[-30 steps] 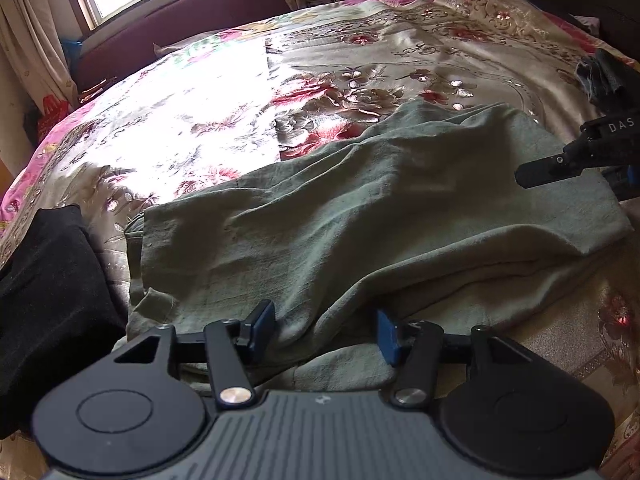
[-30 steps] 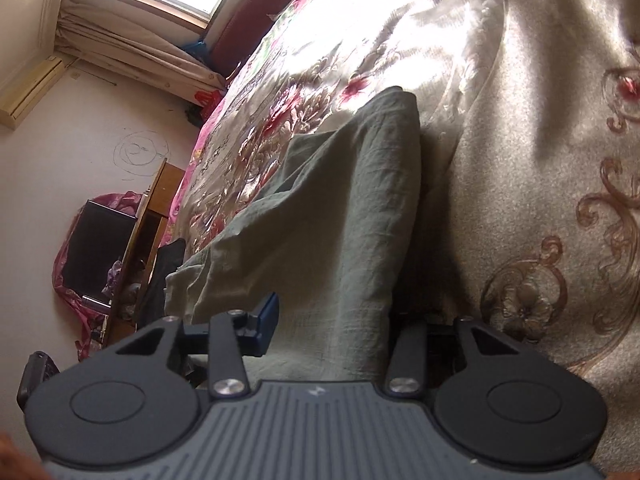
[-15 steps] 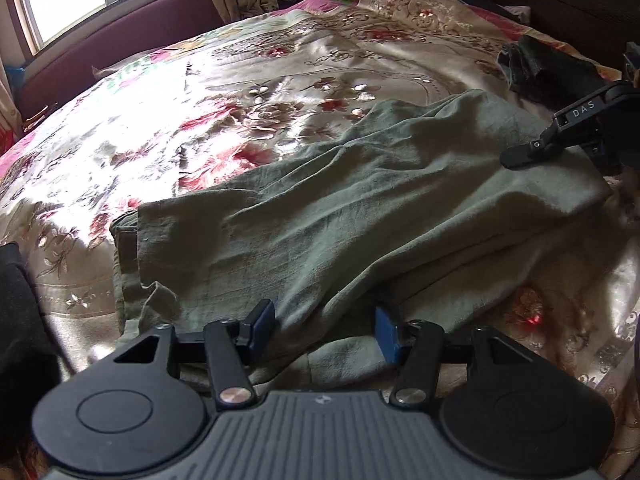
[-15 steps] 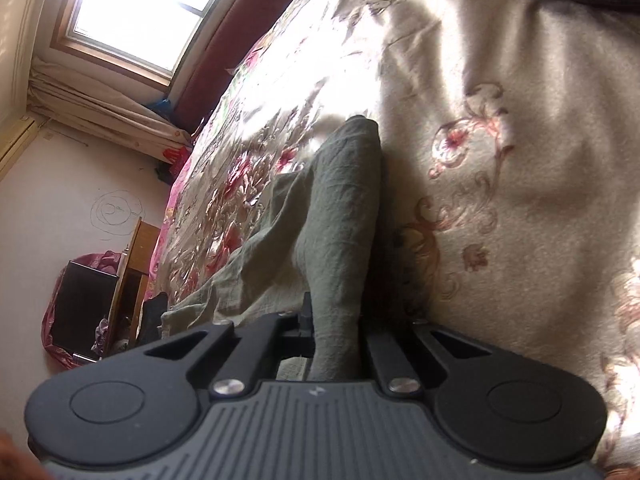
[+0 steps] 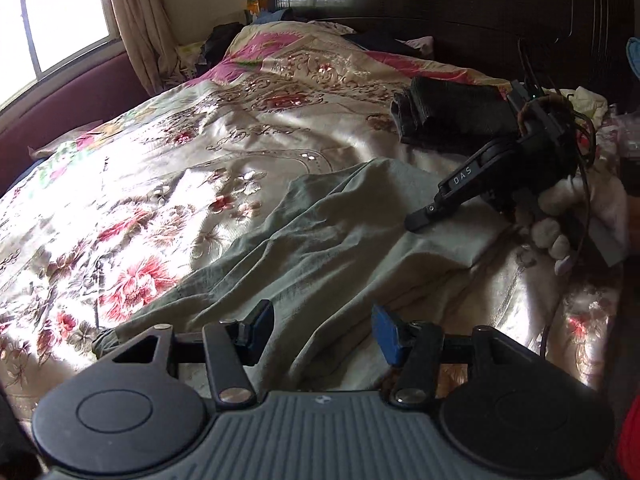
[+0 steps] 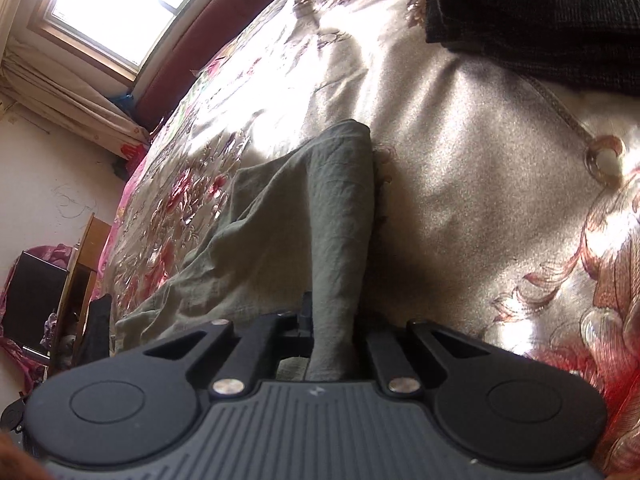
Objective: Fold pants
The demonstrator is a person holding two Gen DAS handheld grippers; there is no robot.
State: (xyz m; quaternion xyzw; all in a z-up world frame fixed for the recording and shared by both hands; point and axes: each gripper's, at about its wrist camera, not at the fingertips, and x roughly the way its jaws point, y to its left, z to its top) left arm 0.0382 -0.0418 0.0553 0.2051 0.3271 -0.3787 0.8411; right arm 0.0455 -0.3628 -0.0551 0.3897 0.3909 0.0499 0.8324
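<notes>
Grey-green pants [image 5: 320, 248] lie spread and wrinkled on a floral bedspread [image 5: 160, 160]. My left gripper [image 5: 322, 334] is open, its blue-padded fingers astride the near edge of the cloth without pinching it. My right gripper [image 6: 332, 344] is shut on an edge of the pants [image 6: 336, 220], which rise in a taut fold from the jaws. In the left wrist view the right gripper [image 5: 418, 222] sits at the pants' far right edge, held by a gloved hand.
A folded dark garment [image 5: 448, 112] lies on the bed beyond the pants, also at the top right of the right wrist view [image 6: 540, 20]. A dark headboard [image 5: 440, 8] stands behind. A window [image 6: 120, 4] and wooden furniture [image 6: 80, 264] are to the left.
My right gripper closed on the pants' edge and stays shut on it. My left wrist view swung right toward the headboard; the left gripper stayed open over the near edge.
</notes>
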